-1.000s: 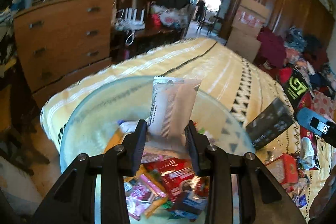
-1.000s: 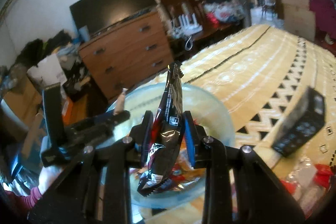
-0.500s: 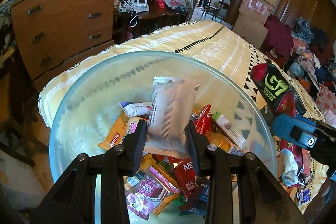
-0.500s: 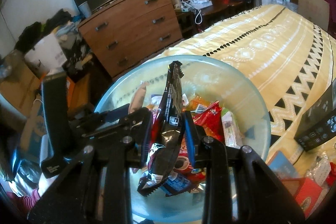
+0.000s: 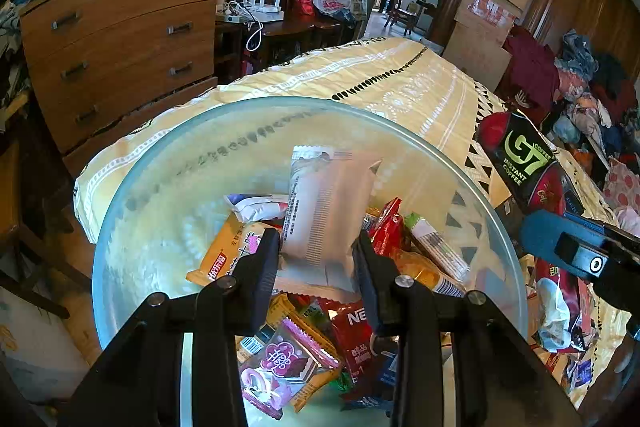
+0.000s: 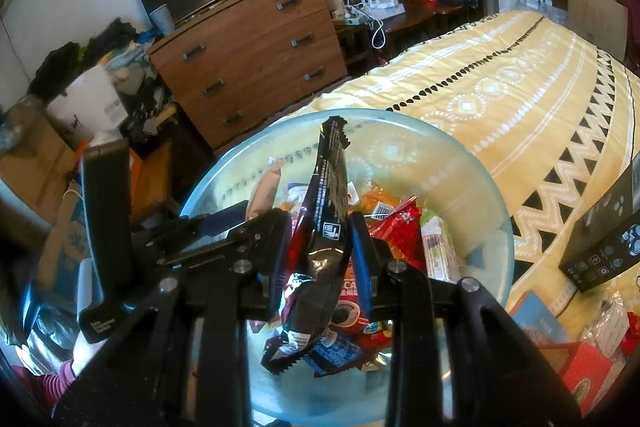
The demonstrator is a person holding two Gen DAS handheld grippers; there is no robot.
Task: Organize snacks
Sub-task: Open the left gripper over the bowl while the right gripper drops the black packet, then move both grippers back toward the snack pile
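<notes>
Over the glass bowl (image 5: 168, 163) is where you've got both grippers parked right now. Your left gripper (image 5: 316, 251) is pinching a white snack packet (image 5: 328, 203) by its lower end, so the packet stands upright between the two black fingers (image 5: 260, 271) with its printed back facing the camera. Your right gripper (image 6: 320, 247) is clamped on a dark G7 instant coffee sachet (image 6: 326, 219), also upright and seen edge-on, with its crimped bottom hanging below the fingers and its top poking up above them. From the left wrist view that same sachet (image 5: 520, 159) shows off to the right, at the bowl's right rim.

The bowl sits on a yellow patterned bedspread (image 6: 500, 75) near the edge of the bed, and it's already got a pile of snacks in it: an orange wrapper (image 5: 228, 255), a red packet (image 5: 386, 223), a pink-and-purple candy bag (image 5: 280, 367), a red Nescafé pouch (image 5: 356, 335) and a green-tipped stick (image 6: 436, 247). Both held packets are above that pile, not resting on it as far as I can tell.

A black box (image 6: 608, 239) lies on the bedspread to the right of the bowl, and a wooden dresser (image 5: 120, 43) stands behind the bed.
</notes>
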